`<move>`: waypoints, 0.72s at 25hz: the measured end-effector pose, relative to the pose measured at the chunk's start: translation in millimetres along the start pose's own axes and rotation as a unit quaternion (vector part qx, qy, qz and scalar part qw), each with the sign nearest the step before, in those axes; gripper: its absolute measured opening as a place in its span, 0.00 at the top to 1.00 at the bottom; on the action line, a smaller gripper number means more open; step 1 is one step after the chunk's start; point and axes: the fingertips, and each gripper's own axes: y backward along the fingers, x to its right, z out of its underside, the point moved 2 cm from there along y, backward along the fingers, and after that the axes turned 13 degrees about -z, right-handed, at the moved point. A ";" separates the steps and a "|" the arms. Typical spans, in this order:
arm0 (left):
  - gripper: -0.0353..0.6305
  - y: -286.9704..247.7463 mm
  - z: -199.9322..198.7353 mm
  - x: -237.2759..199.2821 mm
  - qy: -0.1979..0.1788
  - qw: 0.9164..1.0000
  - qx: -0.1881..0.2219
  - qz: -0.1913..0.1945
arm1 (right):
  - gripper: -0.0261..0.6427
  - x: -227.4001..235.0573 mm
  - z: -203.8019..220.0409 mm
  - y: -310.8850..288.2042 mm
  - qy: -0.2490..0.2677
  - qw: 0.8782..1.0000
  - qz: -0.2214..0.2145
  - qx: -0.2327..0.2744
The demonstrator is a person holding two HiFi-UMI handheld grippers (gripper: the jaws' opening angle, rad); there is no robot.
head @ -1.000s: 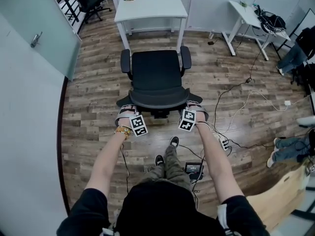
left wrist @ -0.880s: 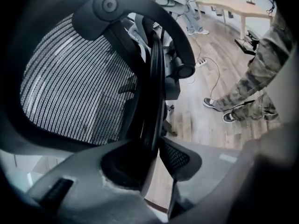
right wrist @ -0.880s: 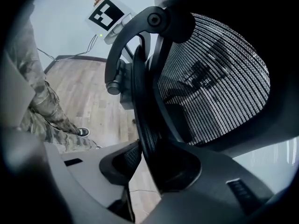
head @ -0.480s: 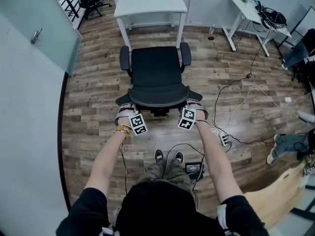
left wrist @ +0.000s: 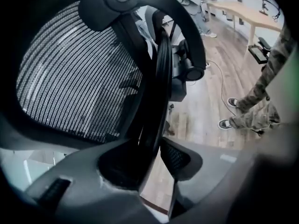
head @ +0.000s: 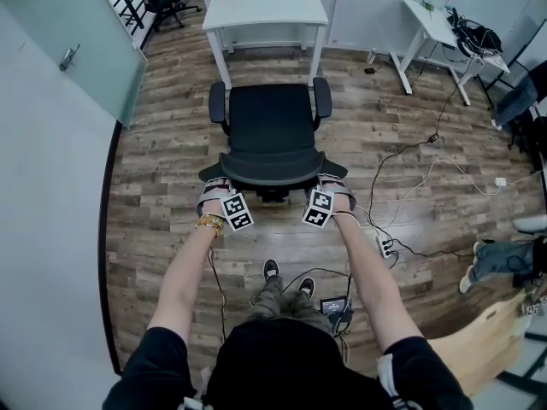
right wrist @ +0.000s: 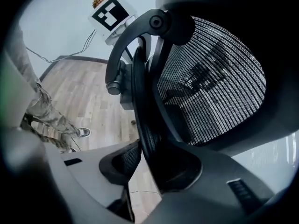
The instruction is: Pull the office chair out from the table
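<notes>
One office chair (head: 272, 131), black and mesh-backed. It stands out on the wood floor (head: 162, 143), seat front facing the white table (head: 265, 7), with a strip of bare boards between the two. No part of it sits under the tabletop.

One backrest rim (head: 273, 176), the chair's near edge. It runs between the jaws of both grippers.

One left gripper (head: 215, 193), at the rim's left end. Its jaws are wide and opening, with the rim standing between them. Its pads (left wrist: 180, 157) look slack around the frame rather than pressed on it, so it has no real hold.

One right gripper (head: 332, 188), at the rim's right end. Its jaws are part-way apart and starting to open. Its pads (right wrist: 122, 160) appear to lie against the rim on either side, so by my reading it has hold of the frame.

One person (head: 273, 348), standing behind the chair with an arm out to each gripper and feet well back from it.

One power strip (head: 382, 244), on the floor to the right, apart from the chair.

Progress, as I judge it: the pull looks done, since the chair is fully out from the table. What is left is to let go with both grippers and draw them off the rim, and likely nothing more.
</notes>
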 end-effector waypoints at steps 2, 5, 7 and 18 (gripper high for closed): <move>0.72 0.3 0.3 -0.7 -0.002 1.000 0.004 -0.011 | 0.79 -0.2 0.7 -1.2 -0.001 1.000 0.001 0.002; 0.72 0.6 0.5 -2.8 -0.004 1.000 0.009 -0.017 | 0.78 0.1 1.9 -4.0 -0.001 1.000 -0.003 0.004; 0.71 2.1 -1.2 -1.9 -0.003 1.000 0.013 -0.018 | 0.78 0.4 1.9 -0.4 -0.003 1.000 -0.002 0.006; 0.69 15.2 -5.0 -6.9 0.055 0.998 0.033 -0.011 | 0.67 -2.2 -5.7 14.9 -0.067 0.996 -0.011 0.061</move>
